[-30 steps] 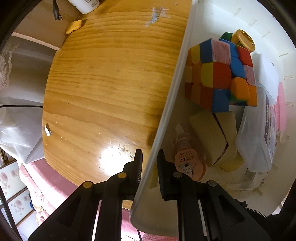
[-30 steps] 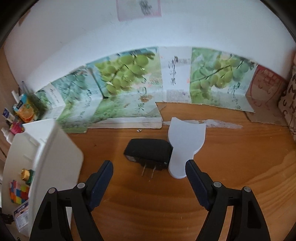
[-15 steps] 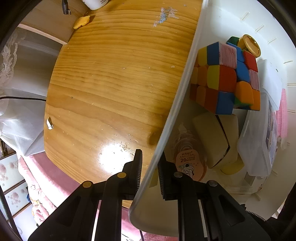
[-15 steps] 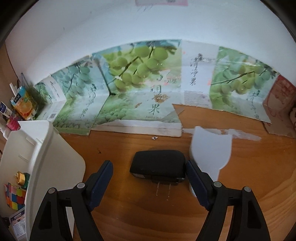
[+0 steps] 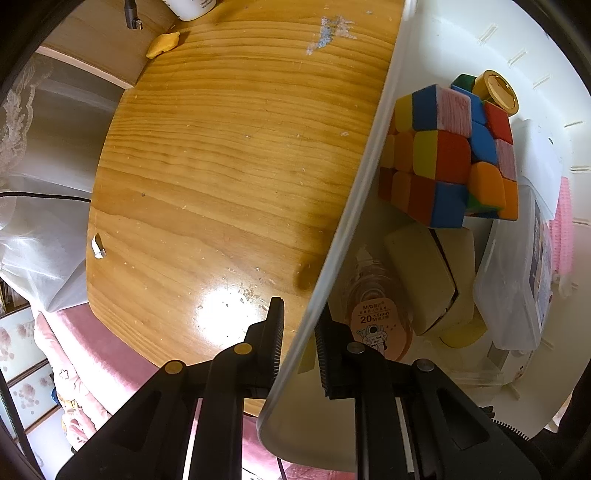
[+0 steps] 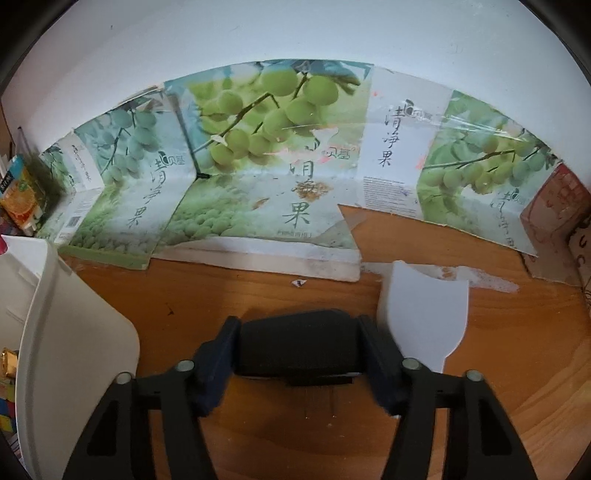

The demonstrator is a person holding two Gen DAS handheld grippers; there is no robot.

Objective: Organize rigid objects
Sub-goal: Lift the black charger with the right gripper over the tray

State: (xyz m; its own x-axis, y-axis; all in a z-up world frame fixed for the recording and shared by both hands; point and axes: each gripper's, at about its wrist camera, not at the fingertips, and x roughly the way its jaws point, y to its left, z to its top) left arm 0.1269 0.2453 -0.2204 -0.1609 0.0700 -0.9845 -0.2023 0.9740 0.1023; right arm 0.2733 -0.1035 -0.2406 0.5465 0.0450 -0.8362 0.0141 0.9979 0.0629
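My left gripper (image 5: 299, 332) points straight down and is shut on the side wall of a white bin (image 5: 369, 155). One finger is outside the wall and one inside. The bin holds a colourful puzzle cube (image 5: 443, 158), a correction tape (image 5: 376, 325), a cream block (image 5: 424, 273), a clear plastic case (image 5: 517, 280) and a gold cap (image 5: 496, 90). In the right wrist view a black plug adapter (image 6: 299, 343) lies on the wooden table between the closing jaws of my right gripper (image 6: 297, 330). Both blue pads (image 6: 221, 350) touch its sides, and its prongs point back towards me.
A white scraper (image 6: 424, 314) lies just right of the adapter. Grape-printed cardboard (image 6: 258, 166) stands along the back wall. The white bin (image 6: 74, 332) is close on the left. A small yellow piece (image 5: 162, 44) and a white bottle (image 5: 192, 7) sit at the far table edge.
My right gripper moved forward and down over the adapter, and its jaws narrowed from wide open until the pads met the adapter's sides. The left gripper kept its hold on the bin wall.
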